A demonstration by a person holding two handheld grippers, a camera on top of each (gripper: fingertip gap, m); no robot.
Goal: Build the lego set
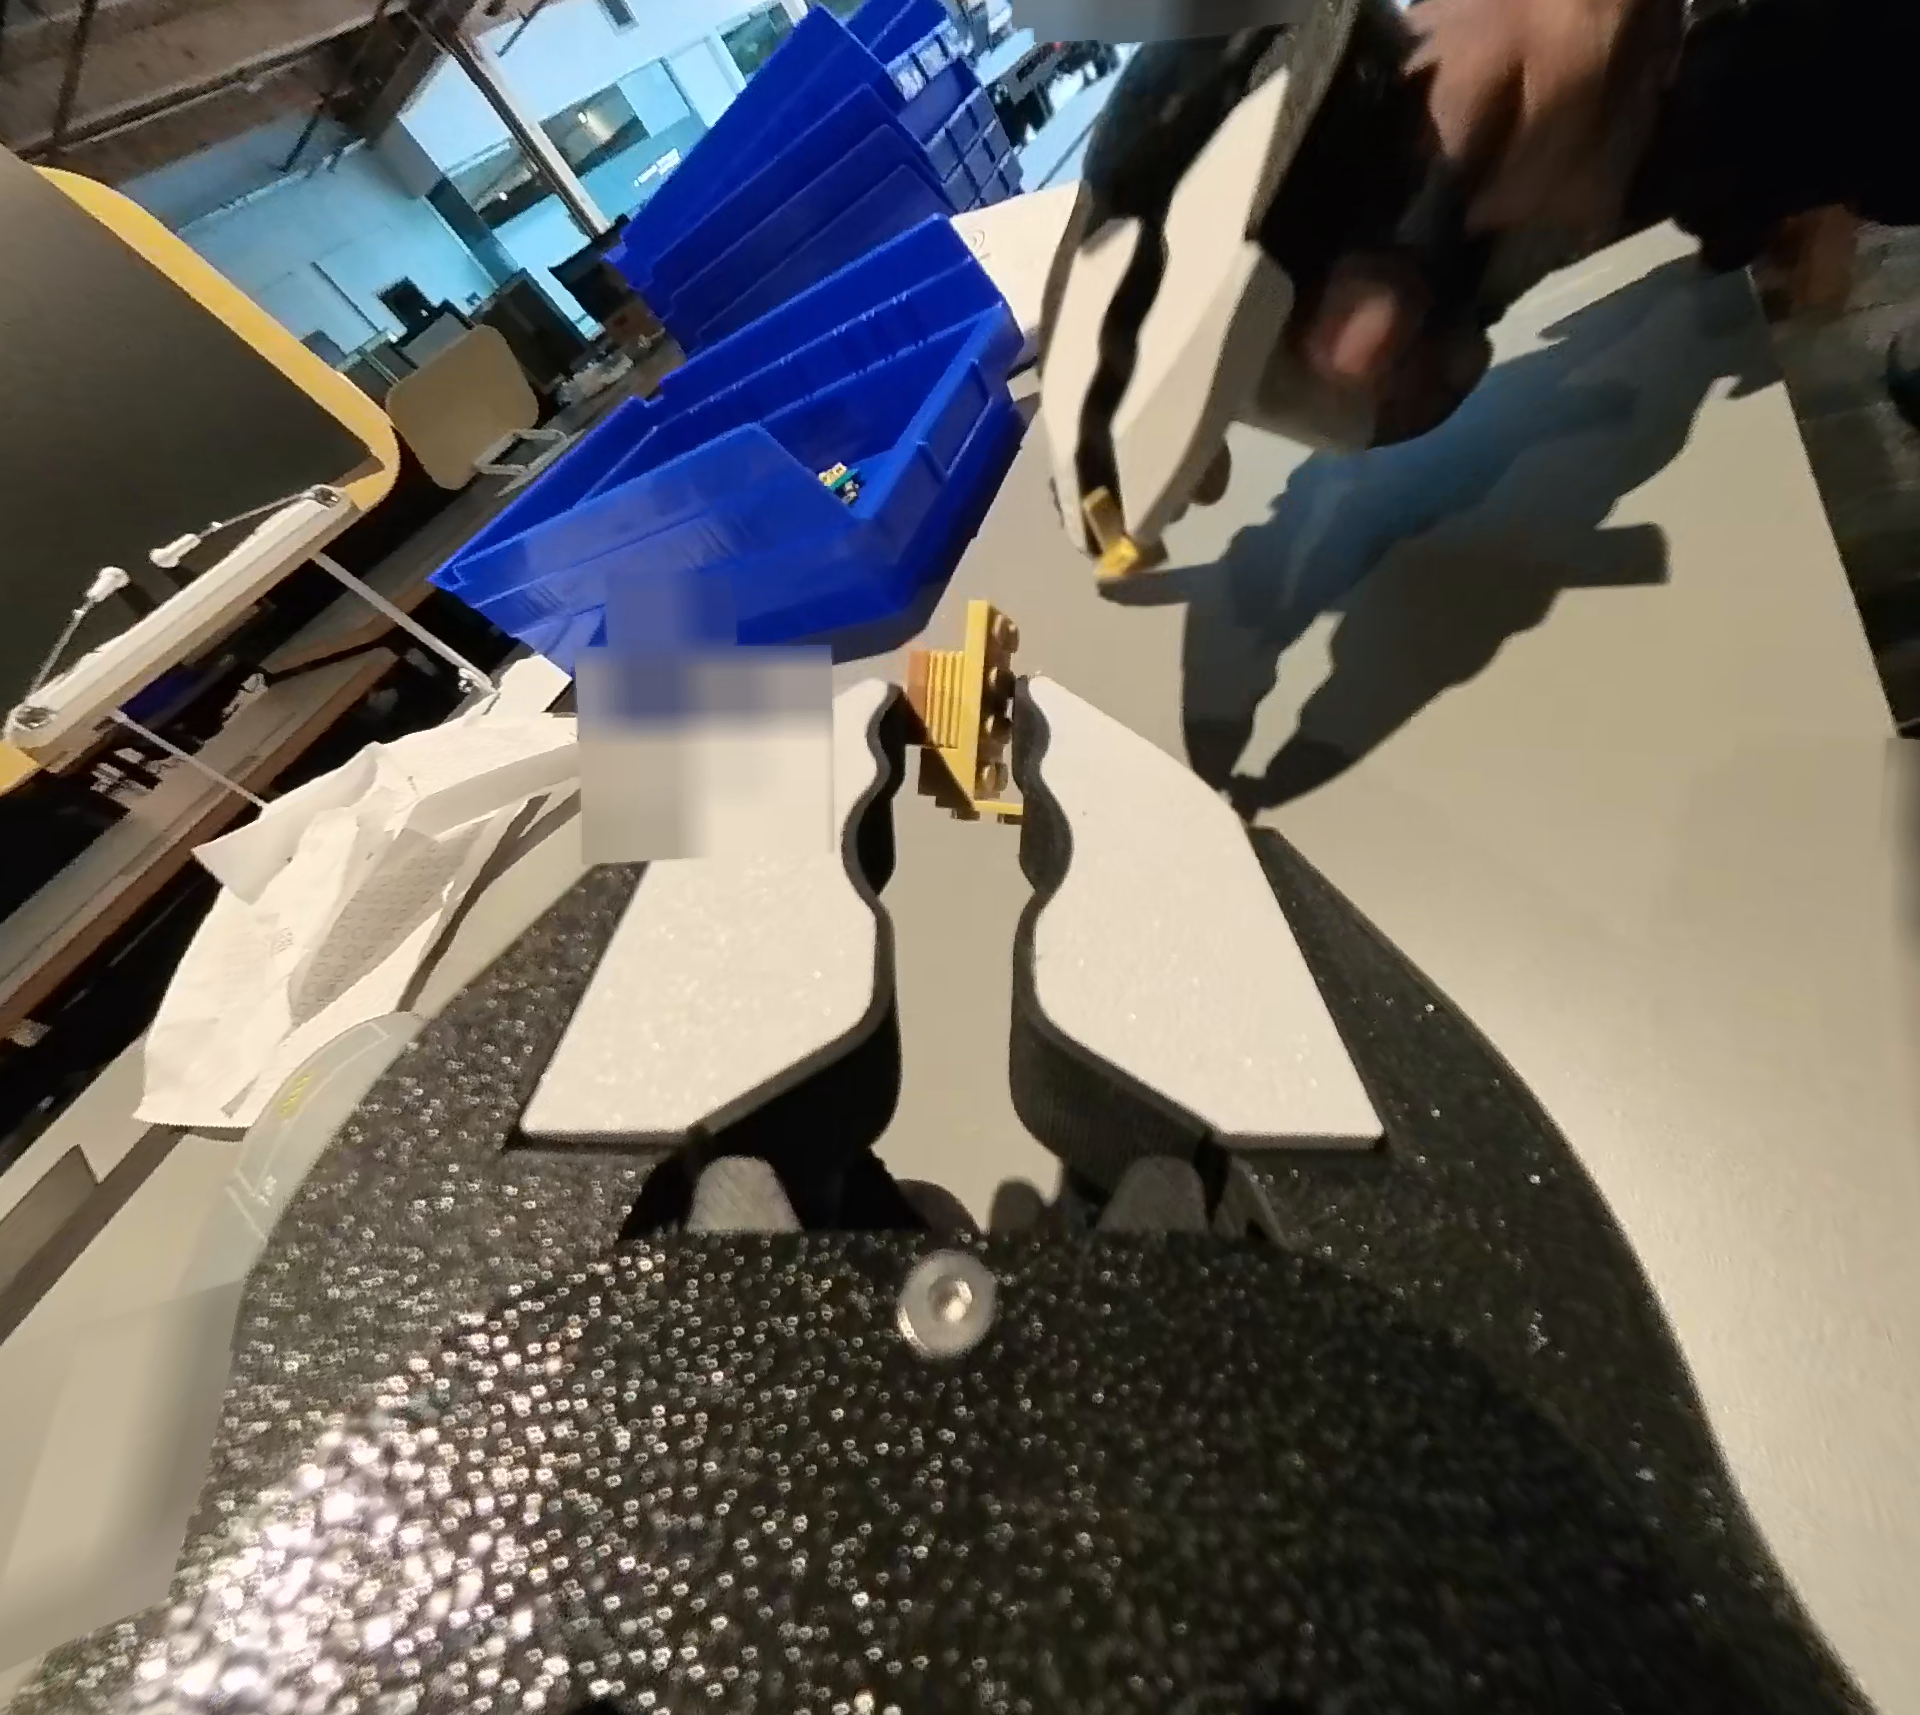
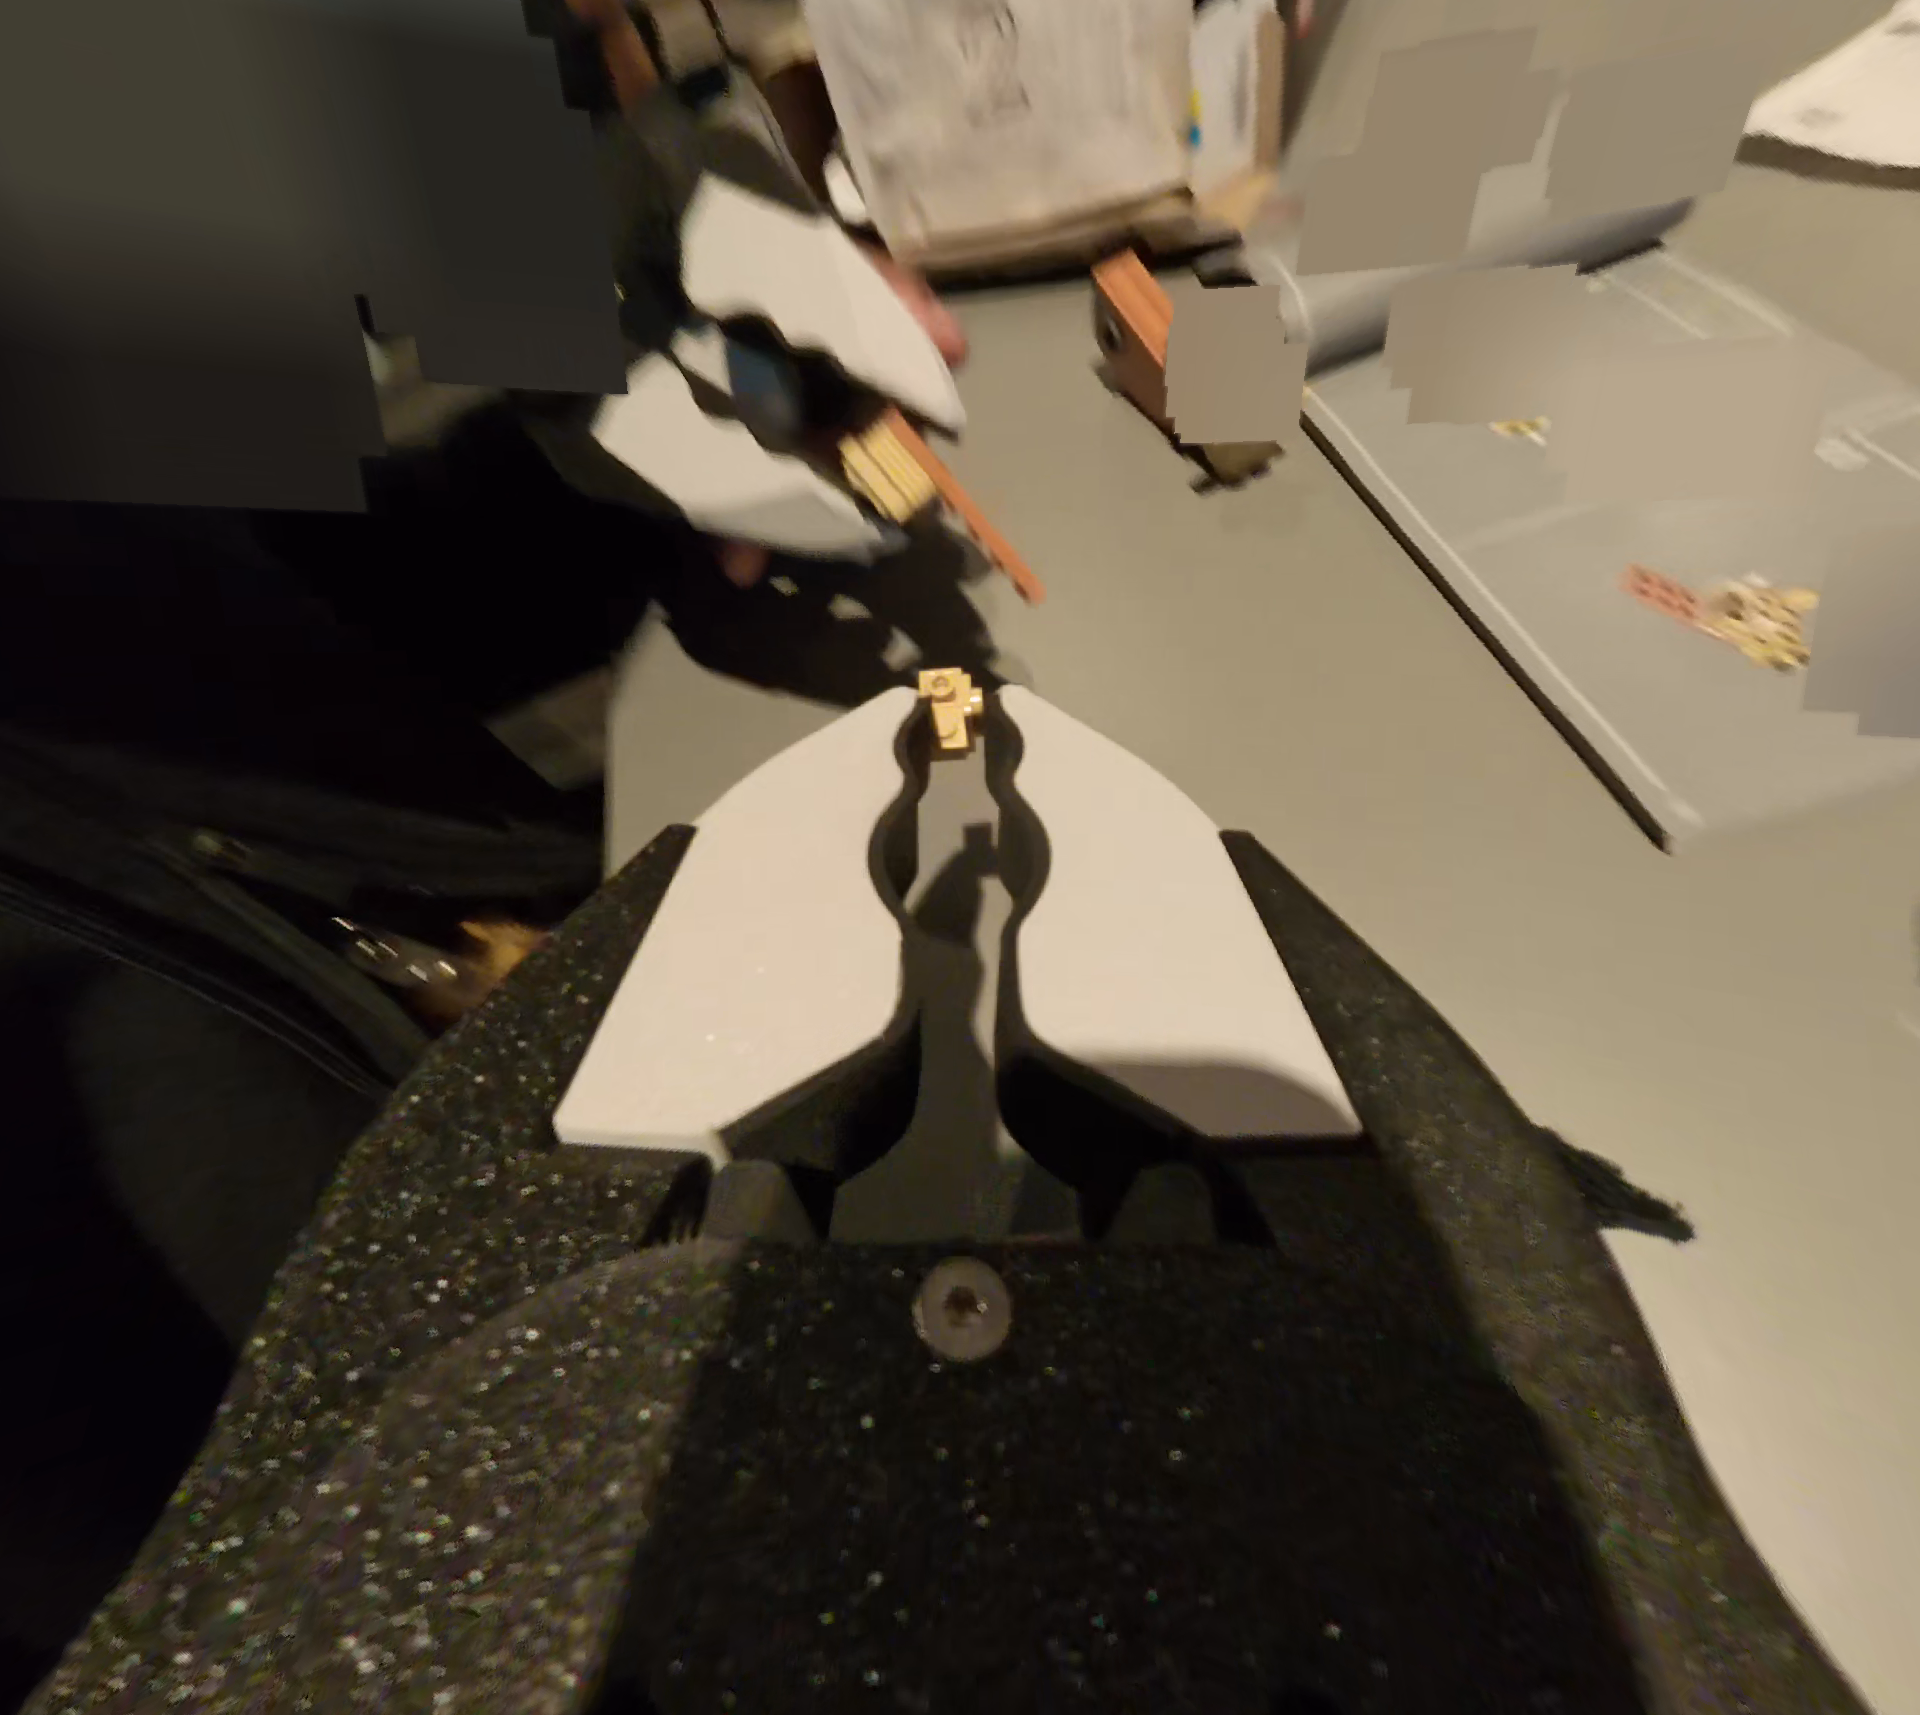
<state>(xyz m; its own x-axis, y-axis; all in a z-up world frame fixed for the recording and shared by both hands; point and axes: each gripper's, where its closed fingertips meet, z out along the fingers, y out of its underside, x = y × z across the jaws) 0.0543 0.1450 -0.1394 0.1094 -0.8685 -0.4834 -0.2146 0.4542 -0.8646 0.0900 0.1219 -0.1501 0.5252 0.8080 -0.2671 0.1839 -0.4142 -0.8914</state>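
Observation:
My left gripper point(image 1: 961, 735) is shut on a tan and brown lego assembly point(image 1: 971, 715), a studded plate with a ribbed piece on its side, held above the grey table point(image 1: 1507, 938). My right gripper point(image 2: 951, 720) is shut on a small gold lego piece point(image 2: 948, 711). In the left wrist view the right gripper point(image 1: 1117, 538) hangs above and to the right of the assembly with the gold piece point(image 1: 1112, 527) at its tips. In the right wrist view the left gripper point(image 2: 894, 470) sits up and left, holding the assembly point(image 2: 914, 476), a little apart from the gold piece.
Stacked blue bins point(image 1: 790, 377) stand behind the assembly; one holds a few small parts. Crumpled paper bags point(image 1: 332, 896) lie at the left. A booklet point(image 2: 997, 24), a brown lego part point(image 2: 1132, 325) and loose pieces on a grey tray point(image 2: 1610, 605) lie beyond the right gripper. Left tips to right tips: about 5 cm.

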